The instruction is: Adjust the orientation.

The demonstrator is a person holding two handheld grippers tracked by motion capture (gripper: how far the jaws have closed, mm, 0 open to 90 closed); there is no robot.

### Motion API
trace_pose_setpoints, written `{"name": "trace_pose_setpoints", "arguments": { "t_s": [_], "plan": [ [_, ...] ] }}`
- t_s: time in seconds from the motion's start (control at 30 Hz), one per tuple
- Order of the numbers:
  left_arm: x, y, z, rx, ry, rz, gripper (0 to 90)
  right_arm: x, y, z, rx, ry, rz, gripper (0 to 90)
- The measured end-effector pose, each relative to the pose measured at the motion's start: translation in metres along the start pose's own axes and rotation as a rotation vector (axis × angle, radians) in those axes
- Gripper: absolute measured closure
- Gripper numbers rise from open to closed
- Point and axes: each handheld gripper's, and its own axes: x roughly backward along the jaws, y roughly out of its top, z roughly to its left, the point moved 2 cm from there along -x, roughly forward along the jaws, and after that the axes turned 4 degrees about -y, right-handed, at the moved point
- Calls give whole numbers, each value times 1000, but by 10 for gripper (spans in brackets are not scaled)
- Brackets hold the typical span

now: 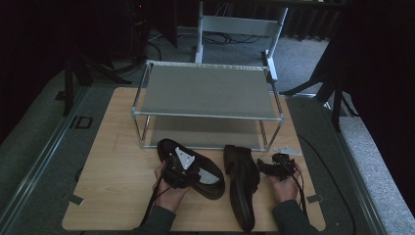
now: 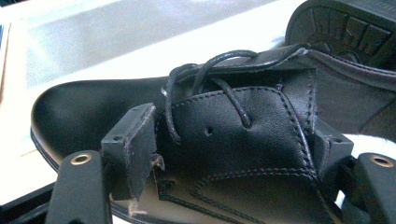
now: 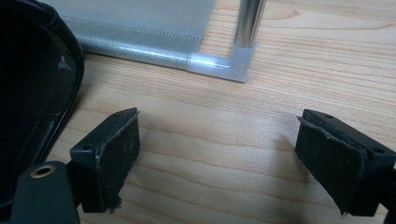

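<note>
Two black shoes lie on the wooden table (image 1: pixel 112 161) in front of a two-shelf rack (image 1: pixel 208 90). High view: the left shoe (image 1: pixel 208 178) lies slantwise, toe toward the rack's front left leg, with the left gripper (image 1: pixel 178 169) over its middle and the left hand (image 1: pixel 169 193) behind it. The right shoe (image 1: pixel 242 188) lies on its side just right of the first, heel end near the rack, toe toward the table's near edge. The right gripper (image 1: pixel 276 166) rests just right of that shoe, held by the right hand (image 1: pixel 286 188).

Left gripper view: the jaws straddle the laced upper of the left shoe (image 2: pixel 233 135), one pad at each flank of the lace flap. The left pad (image 2: pixel 133 149) meets the leather at the eyelet stitching; the right pad is mostly hidden behind the upper, so firm clamping on that side cannot be told. The sole of the right shoe (image 2: pixel 345 28) shows at upper right.

Right gripper view: the jaws stand wide apart over bare wood, nothing between the pads (image 3: pixel 114 154). The right shoe (image 3: pixel 32 93) lies at the left edge, apart from the near pad. The rack's lower corner joint (image 3: pixel 236 63) stands ahead.
</note>
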Motion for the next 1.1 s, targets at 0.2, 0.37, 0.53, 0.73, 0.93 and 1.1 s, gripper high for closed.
{"name": "trace_pose_setpoints", "arguments": {
  "t_s": [0.2,0.37,0.53,0.73,0.93,1.1],
  "plan": [
    [6,-5,0,9,-7,-5,306,0,0,0,0,0,0,135],
    [4,-1,3,-21,-60,8,311,0,0,0,0,0,0,135],
    [1,2,7,-21,-115,21,317,0,0,0,0,1,0,135],
    [6,1,-4,-36,-166,55,321,0,0,0,-1,1,0,135],
    [9,-1,-12,-80,-171,61,321,0,0,0,-2,1,0,136],
    [8,-1,-2,-131,-260,45,322,0,0,0,1,3,-1,140]
  ]
}}
